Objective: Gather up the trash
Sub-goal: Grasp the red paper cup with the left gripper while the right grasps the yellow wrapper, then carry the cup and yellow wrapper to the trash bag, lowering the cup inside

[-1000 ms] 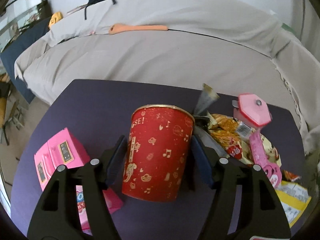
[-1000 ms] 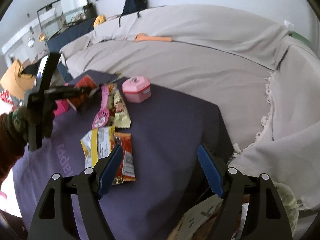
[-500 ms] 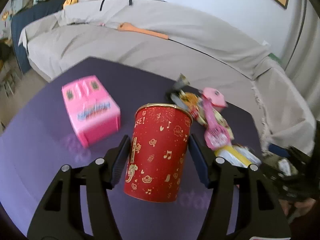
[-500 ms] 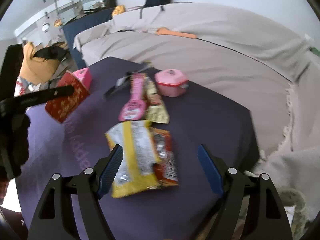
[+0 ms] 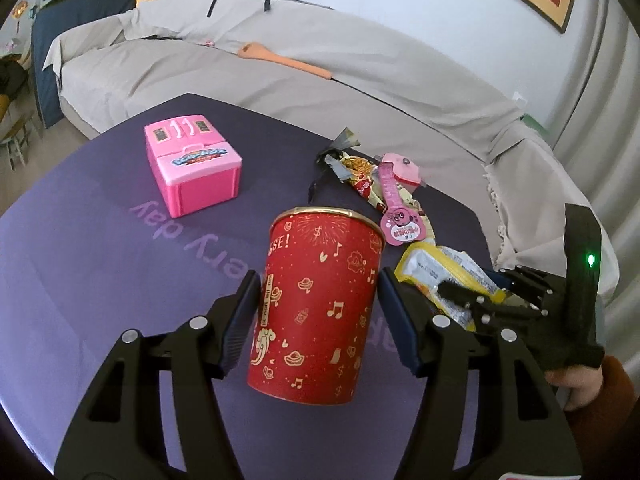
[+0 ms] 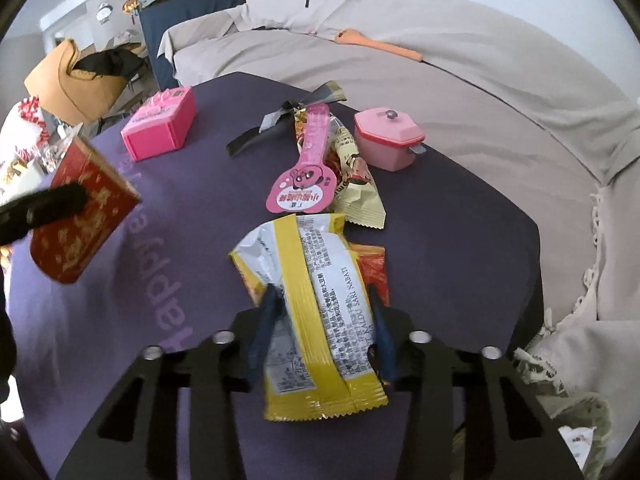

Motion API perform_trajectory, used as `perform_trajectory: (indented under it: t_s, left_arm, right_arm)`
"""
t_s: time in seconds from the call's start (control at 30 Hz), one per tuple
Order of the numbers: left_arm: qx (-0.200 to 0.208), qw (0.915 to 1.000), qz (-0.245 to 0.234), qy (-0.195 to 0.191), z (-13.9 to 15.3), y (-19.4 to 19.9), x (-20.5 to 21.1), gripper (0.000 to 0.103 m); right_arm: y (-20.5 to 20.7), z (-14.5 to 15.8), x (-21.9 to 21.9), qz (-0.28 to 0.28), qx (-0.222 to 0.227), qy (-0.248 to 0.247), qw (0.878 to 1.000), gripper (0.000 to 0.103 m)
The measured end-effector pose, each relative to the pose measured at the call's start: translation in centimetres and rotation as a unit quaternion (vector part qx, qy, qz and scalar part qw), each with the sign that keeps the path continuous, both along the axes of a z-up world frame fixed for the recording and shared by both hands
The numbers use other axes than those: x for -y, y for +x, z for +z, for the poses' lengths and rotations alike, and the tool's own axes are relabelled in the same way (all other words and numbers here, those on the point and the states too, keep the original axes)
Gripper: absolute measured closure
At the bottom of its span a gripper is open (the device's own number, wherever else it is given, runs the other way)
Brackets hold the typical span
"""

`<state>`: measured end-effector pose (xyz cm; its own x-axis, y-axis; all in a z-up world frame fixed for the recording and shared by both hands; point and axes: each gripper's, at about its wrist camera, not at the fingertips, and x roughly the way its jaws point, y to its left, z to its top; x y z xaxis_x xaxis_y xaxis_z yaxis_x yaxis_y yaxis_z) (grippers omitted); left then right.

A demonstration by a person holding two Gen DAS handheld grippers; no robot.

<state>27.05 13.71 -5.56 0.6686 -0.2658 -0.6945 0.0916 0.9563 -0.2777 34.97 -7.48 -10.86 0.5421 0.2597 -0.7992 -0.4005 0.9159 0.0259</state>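
Observation:
My left gripper [image 5: 318, 316] is shut on a red paper cup [image 5: 316, 304] with gold print and holds it above the purple table [image 5: 120, 260]; the cup also shows in the right wrist view [image 6: 80, 216]. My right gripper [image 6: 322, 328] has its jaws closed in around a yellow and white snack wrapper [image 6: 316, 300] lying on the table. An orange wrapper [image 6: 374, 272] lies under it. A pink card package [image 6: 308, 172], a beige snack packet [image 6: 356, 188] and a dark torn wrapper [image 6: 280, 120] lie farther back.
A pink toy box [image 6: 160, 128] stands at the back left and a pink toy pot [image 6: 386, 142] at the back right. A sofa under a beige cover [image 6: 440, 60] runs behind the table, with an orange spoon [image 6: 380, 46] on it. A bag opening [image 6: 576, 420] shows at lower right.
My left gripper has lifted the red cup and drawn back. My right gripper has moved forward over the yellow wrapper and closed its jaws around it.

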Motion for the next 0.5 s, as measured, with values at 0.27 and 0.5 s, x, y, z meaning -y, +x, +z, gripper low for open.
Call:
perform_trajectory:
  t_s: [0.27,0.5]
  left_arm:
    - [0.01,0.9998,0.016,-0.011,1.4,-2.0,-1.0,0.046]
    - [0.025,0.9995,0.014,-0.01,3.9,-3.3,-0.7,0.046]
  right_arm:
    - [-2.4,3.2,0.1,0.004,0.013,0.007,1.0,0.079]
    - [-4.6,6.4,1.5,0.0,0.036,0.034,0.999,0.08]
